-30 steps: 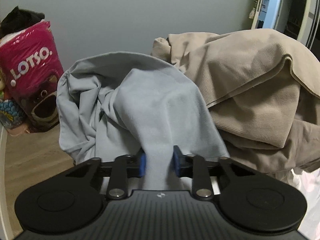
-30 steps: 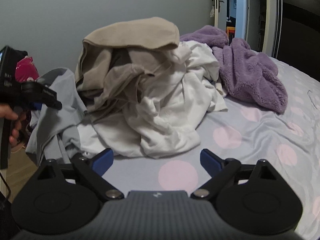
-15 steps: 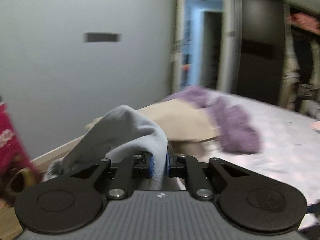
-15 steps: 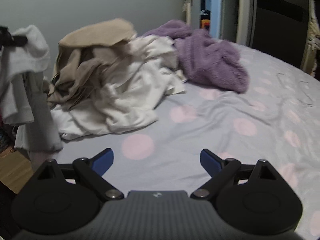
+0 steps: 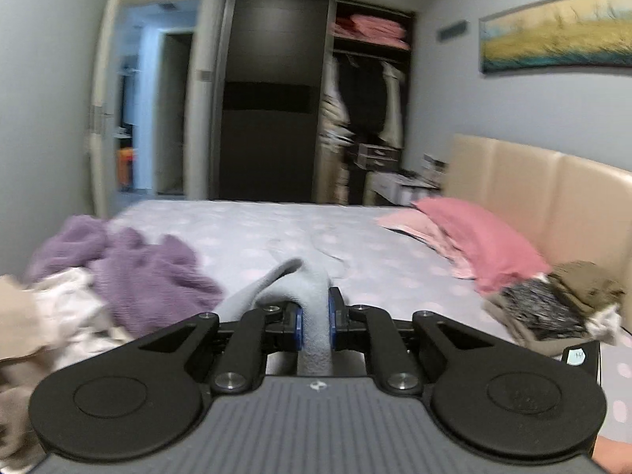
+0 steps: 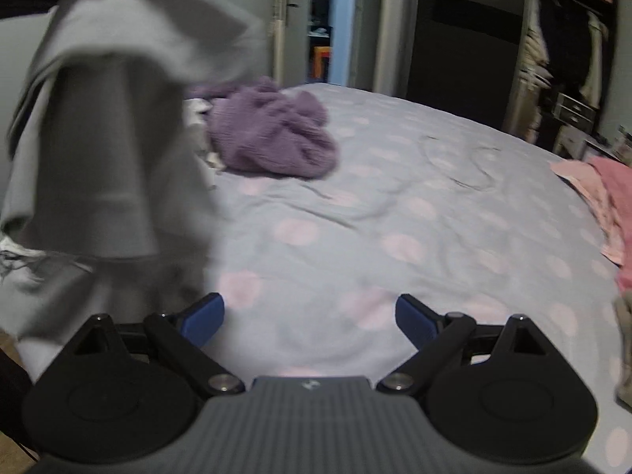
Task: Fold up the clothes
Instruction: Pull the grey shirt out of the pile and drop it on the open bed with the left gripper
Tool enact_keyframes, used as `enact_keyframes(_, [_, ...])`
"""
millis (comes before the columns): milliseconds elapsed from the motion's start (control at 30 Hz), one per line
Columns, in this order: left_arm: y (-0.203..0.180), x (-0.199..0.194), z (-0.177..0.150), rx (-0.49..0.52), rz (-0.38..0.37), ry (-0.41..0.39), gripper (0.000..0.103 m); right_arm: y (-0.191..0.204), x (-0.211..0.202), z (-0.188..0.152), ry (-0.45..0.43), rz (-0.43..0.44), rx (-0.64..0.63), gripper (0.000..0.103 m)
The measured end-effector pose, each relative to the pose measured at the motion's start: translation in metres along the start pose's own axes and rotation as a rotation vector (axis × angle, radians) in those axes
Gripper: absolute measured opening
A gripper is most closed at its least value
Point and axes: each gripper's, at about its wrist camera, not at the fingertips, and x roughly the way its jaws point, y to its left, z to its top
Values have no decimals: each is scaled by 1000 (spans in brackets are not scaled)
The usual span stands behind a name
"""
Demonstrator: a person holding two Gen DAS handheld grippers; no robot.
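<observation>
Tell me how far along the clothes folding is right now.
Early to midway. Done: a small stack of folded clothes sits near the headboard. In hand: the left gripper is shut on a grey garment, which hangs unfolded in the air, while the right gripper is open over the bedsheet. Left: the purple fleece and the beige and white pile.

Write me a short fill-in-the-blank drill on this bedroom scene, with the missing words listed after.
1. The left gripper is shut on a ____ garment.
2. The right gripper is ____ and holds nothing.
3. The fluffy heap on the bed is ____ in colour.
4. The bed sheet has a pattern of pink ____.

Missing words: grey; open; purple; dots
</observation>
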Motion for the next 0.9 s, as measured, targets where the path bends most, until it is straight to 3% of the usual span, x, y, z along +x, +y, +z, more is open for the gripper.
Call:
enact_keyframes(133, [-8,44,-18,3,-13,121,10,-38,7,-24,53,-34,64,94])
enact_keyframes(200, [-1,53,-38,31,24,178,10,-48,20,-39,103,-24,86,87])
enact_keyframes(267, [8,65,-57,51,65,242,11,-52,35,-53,154,-2,91,70])
enact_keyframes(400, [26,92,-94,68,108,377,13,-49,66,-75,244,24,96,62])
enact_keyframes(600, [42,97,-109,12,92,395,30,-37,96,-94,320,62,82,51])
enact_keyframes(800, [45,93,-102,-19,65,382,39,-33,100,-101,346,82,97,18])
enact_keyframes(833, [44,91,-101,-21,63,380,39,-32,98,-101,342,82,93,8])
enact_keyframes(900, [40,88,-100,0,69,366,43,-30,89,-99,331,59,86,8])
